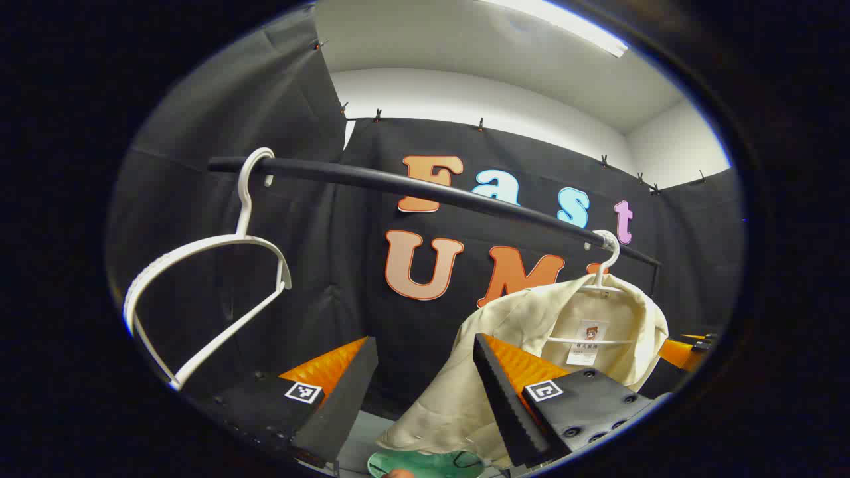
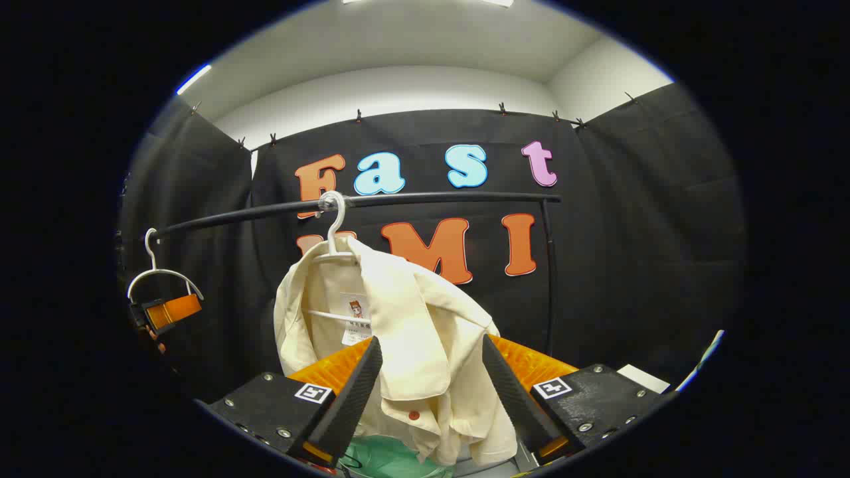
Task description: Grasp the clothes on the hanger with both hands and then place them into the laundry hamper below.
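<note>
- The cream shirt (image 2: 398, 325) hangs on a white hanger (image 2: 335, 226) from the black rail (image 2: 431, 198), its soft, slightly glossy cloth slumping off one shoulder, a red button low on the front.
- I judge this as the approach step: nothing is gripped yet.
- My right gripper (image 2: 431, 385) is spread wide, its ribbed black pads (image 2: 352, 392) framing the shirt's lower front without touching, as far as I can tell.
- My left gripper (image 1: 425, 392) is also spread, empty, with the shirt off to its right.
- Next, I reckon, both must close in on the shoulders and lift the cloth free.
- Below, something pale green (image 2: 392, 458) shows, probably the hamper.
- A bare white hanger (image 1: 199, 292), ridged and rigid, hangs further along the rail.
</note>
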Motion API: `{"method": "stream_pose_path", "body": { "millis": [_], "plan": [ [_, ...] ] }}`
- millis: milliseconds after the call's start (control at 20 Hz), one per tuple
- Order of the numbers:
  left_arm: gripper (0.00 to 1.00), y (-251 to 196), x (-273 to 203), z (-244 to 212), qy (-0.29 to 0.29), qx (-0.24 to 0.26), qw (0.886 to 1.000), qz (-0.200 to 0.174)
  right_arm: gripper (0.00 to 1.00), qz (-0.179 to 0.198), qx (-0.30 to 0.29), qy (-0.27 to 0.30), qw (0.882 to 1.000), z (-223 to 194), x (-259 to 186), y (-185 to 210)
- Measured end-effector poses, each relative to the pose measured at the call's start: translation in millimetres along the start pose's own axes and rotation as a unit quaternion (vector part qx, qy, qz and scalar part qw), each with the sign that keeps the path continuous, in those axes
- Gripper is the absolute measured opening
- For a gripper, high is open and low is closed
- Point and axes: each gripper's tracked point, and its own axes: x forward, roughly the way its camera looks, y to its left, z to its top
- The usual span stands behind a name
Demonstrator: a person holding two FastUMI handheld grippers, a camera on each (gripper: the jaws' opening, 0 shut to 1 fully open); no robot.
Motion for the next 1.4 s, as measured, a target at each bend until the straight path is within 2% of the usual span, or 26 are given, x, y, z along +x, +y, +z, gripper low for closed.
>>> {"method": "stream_pose_path", "body": {
  "millis": [300, 500, 700, 1000, 1400],
  "plan": [
    [0.95, -16, -16, 7, -0.004, 0.022, 0.999, -0.025, 0.94, -0.008, 0.016, 0.002, 1.000, -9, -21, -4],
    [0.95, -28, -25, 7, 0.001, 0.031, 0.999, -0.043, 0.94, -0.042, 0.020, -0.001, 0.999, -14, -41, -23],
    [0.94, -44, -30, 4, 0.005, 0.030, 0.998, -0.062, 0.95, -0.057, 0.023, 0.002, 0.998, -16, -56, -34],
    [0.95, -52, -29, -13, 0.027, 0.015, 0.997, -0.071, 0.95, -0.069, 0.027, 0.011, 0.997, -26, -67, -40],
    [0.95, -41, -28, -19, 0.031, 0.019, 0.998, -0.060, 0.95, -0.075, 0.023, 0.016, 0.997, -30, -76, -37]
  ]
}}
